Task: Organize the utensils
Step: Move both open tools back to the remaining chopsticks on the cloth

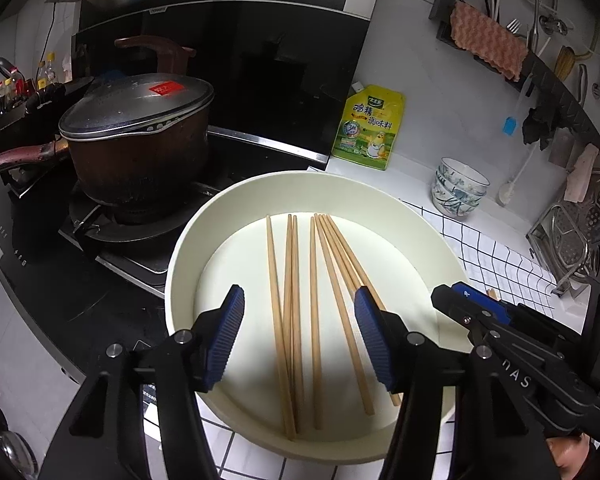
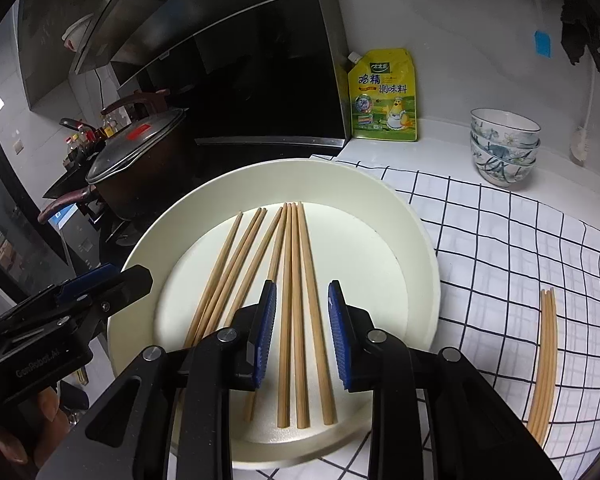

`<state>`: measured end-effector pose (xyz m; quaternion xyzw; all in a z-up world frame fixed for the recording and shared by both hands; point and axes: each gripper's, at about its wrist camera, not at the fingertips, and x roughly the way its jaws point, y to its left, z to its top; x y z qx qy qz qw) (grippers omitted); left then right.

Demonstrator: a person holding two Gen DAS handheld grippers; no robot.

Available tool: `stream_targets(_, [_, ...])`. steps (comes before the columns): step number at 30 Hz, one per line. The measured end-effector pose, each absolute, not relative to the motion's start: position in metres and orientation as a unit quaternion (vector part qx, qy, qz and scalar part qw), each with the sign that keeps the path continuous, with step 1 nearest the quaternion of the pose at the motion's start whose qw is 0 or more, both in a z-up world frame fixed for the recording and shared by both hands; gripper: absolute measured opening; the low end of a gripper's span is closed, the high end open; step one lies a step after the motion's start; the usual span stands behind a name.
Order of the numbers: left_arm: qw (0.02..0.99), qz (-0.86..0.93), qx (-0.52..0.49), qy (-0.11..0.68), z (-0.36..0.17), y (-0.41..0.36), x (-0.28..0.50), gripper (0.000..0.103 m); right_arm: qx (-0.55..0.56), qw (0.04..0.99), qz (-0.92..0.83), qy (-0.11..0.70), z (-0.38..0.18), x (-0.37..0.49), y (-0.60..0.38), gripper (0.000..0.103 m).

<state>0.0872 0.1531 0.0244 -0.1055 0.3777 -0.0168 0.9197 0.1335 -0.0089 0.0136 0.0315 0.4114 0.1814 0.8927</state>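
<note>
With both grippers' fingers point(image 1: 232, 332) apart and empty over the tray point(image 1: 188, 248), we should straddle one chopstick pair point(image 2: 294, 320) squarely.

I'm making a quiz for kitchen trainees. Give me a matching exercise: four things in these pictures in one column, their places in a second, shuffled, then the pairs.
Things:
1. loose chopsticks
2. chopstick bundle
3. stacked bowls
4. lidded pot

Places:
A. on the stove burner
B. on the checked cloth, right of the cream dish
C. inside the cream dish
D. on the white counter behind the checked cloth

Pairs: 1-C, 2-B, 3-D, 4-A
</note>
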Motion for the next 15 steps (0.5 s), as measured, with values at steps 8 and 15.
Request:
stream_targets(8, [0.921, -0.024, -0.103, 0.375, 0.029, 0.14, 0.073, 0.058, 0.036, 0.898, 0.173, 0.403, 0.021, 0.116, -0.024, 0.027])
stream_targets(15, [0.922, -0.034, -0.1, 0.373, 0.031, 0.125, 0.064, 0.06, 0.041, 0.903, 0.161, 0.397, 0.026, 0.104, -0.045, 0.028])
